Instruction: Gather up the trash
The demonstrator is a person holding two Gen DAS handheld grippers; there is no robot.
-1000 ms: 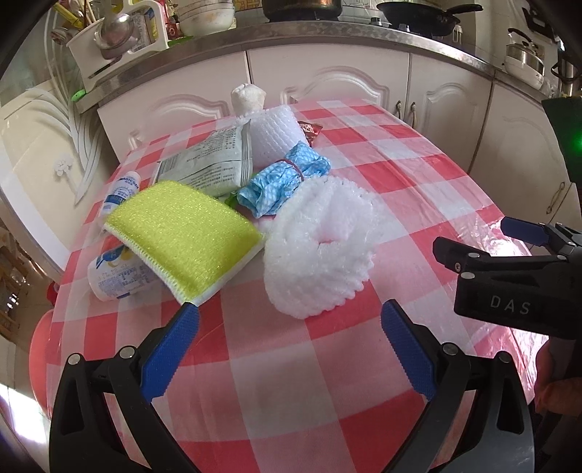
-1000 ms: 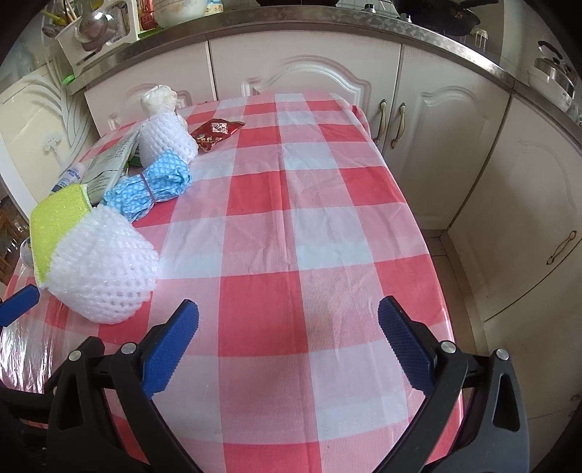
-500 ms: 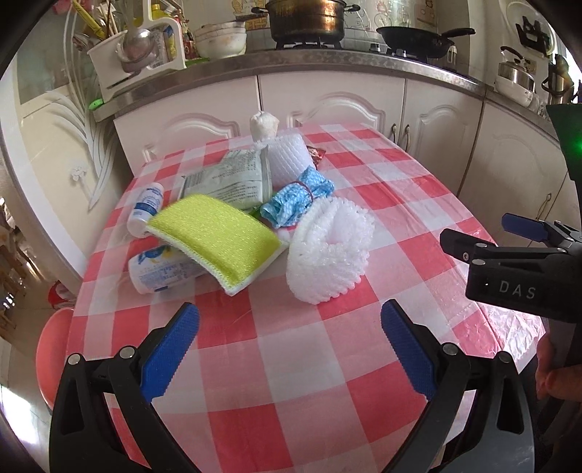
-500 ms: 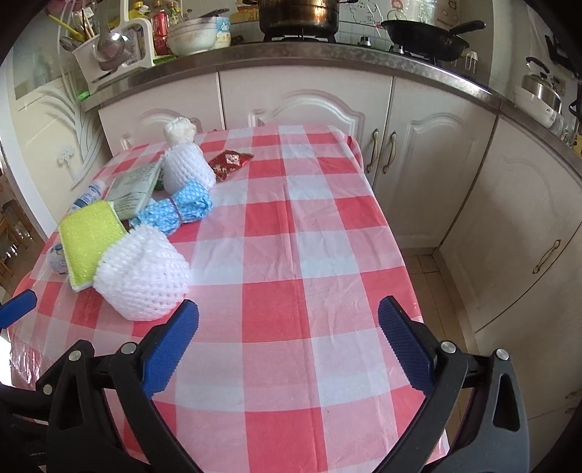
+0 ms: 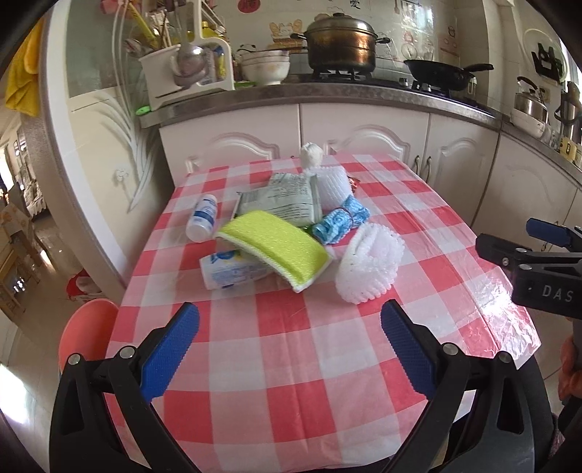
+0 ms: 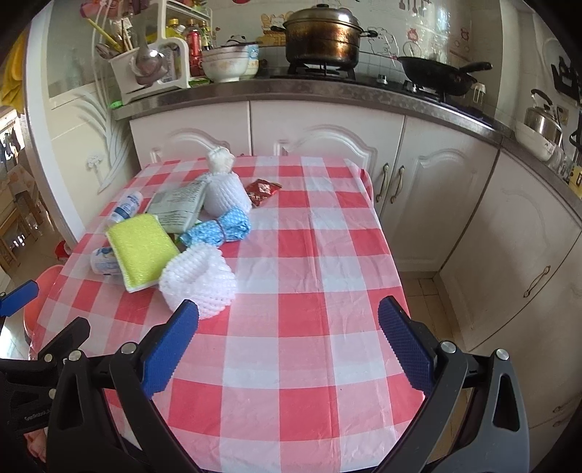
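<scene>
Trash lies in a heap on the red-and-white checked table (image 5: 276,349): a white foam net (image 5: 369,267) (image 6: 198,278), a yellow sponge (image 5: 274,247) (image 6: 140,251), a grey-green packet (image 5: 287,198), a blue dotted wrapper (image 5: 340,222), a second foam net (image 5: 333,183), a white knotted bag (image 5: 311,154), a red wrapper (image 6: 262,190) and two small white bottles (image 5: 202,218) (image 5: 234,271). My left gripper (image 5: 289,347) is open and empty above the near table edge. My right gripper (image 6: 287,347) is open and empty, right of the heap.
White kitchen cabinets (image 6: 327,142) and a counter with a pot (image 6: 322,34), a pan and bowls stand behind the table. An orange stool (image 5: 85,329) stands on the floor at the table's left. The right gripper shows in the left wrist view (image 5: 534,265).
Both grippers have pulled back and up from the table, so the heap looks smaller and farther away. Both stay open. Nothing on the table has moved.
</scene>
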